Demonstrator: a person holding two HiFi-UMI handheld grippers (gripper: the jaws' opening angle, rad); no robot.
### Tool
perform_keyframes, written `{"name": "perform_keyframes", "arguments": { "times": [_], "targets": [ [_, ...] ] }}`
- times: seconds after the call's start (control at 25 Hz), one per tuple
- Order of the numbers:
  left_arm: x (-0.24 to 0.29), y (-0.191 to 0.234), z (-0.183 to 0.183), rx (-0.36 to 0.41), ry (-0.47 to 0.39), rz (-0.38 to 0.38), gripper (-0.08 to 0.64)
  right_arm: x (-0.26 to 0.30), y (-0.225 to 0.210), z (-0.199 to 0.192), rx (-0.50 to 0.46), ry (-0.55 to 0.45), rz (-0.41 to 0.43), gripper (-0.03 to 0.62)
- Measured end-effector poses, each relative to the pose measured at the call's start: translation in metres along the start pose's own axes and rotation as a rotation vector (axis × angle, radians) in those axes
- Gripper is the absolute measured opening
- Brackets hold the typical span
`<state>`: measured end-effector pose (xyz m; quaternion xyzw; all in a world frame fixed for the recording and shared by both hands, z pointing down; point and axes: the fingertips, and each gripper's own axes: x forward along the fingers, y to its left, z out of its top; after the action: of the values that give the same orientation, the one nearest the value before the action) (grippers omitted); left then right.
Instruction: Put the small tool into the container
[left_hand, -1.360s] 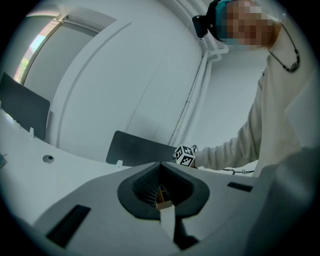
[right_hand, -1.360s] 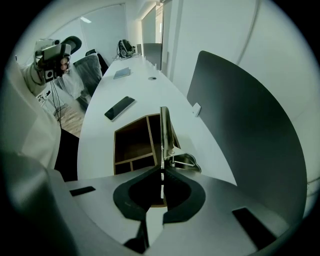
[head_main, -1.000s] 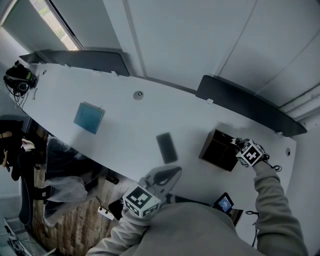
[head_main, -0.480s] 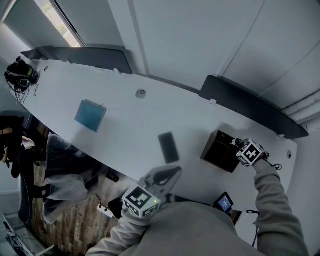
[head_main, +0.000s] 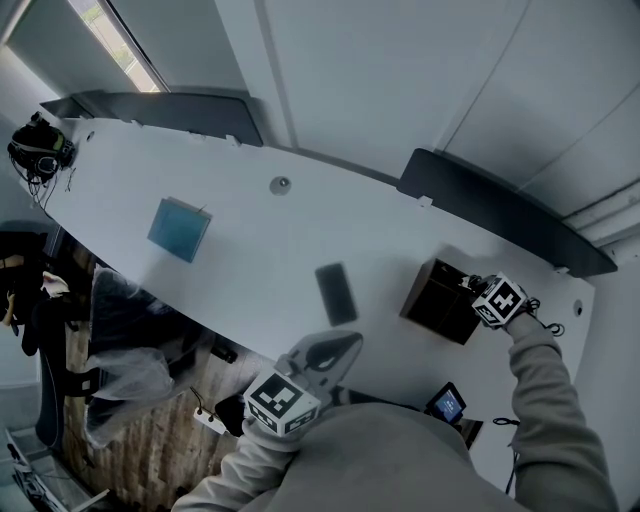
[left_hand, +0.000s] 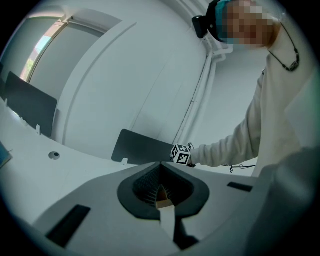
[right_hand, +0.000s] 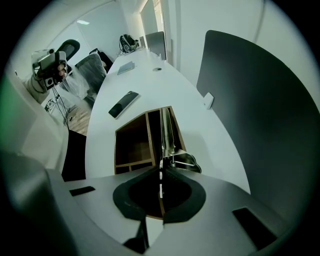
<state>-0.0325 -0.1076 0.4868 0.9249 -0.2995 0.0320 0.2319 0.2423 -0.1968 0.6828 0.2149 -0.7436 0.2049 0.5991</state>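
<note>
Right tool (right_hand: 161, 166): clamped on a thin metal implement (right_hand: 168, 134), lower centre, over the dark container (right_hand: 116, 150).
Left tool (left_hand: 160, 167): closed, empty.
Counter (head_main: 250, 235): white.

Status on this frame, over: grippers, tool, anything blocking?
Right gripper shut on small tool, at the container. Left gripper shut, empty, by the table edge. Nothing blocks the drop.

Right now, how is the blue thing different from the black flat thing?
The blue thing is teal and nearly square; the black flat thing is dark, long and narrow. The blue thing lies far left; the black flat thing lies nearer the container. Both lie flat on the white table.
</note>
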Motion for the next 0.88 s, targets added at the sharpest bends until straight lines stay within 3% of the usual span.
{"name": "perform_keyframes", "arguments": {
  "times": [0.4, 0.88],
  "targets": [
    [0.0017, -0.0012, -0.0072, 0.003, 0.023, 0.02, -0.005, -0.0005, -0.0019, -0.001, 0.04, -0.047, -0.043, 0.023],
    [0.002, -0.01, -0.0095, 0.007, 0.036, 0.0, -0.005, -0.0014, -0.0024, -0.0017, 0.089, -0.082, -0.032, 0.023]
  ]
}}
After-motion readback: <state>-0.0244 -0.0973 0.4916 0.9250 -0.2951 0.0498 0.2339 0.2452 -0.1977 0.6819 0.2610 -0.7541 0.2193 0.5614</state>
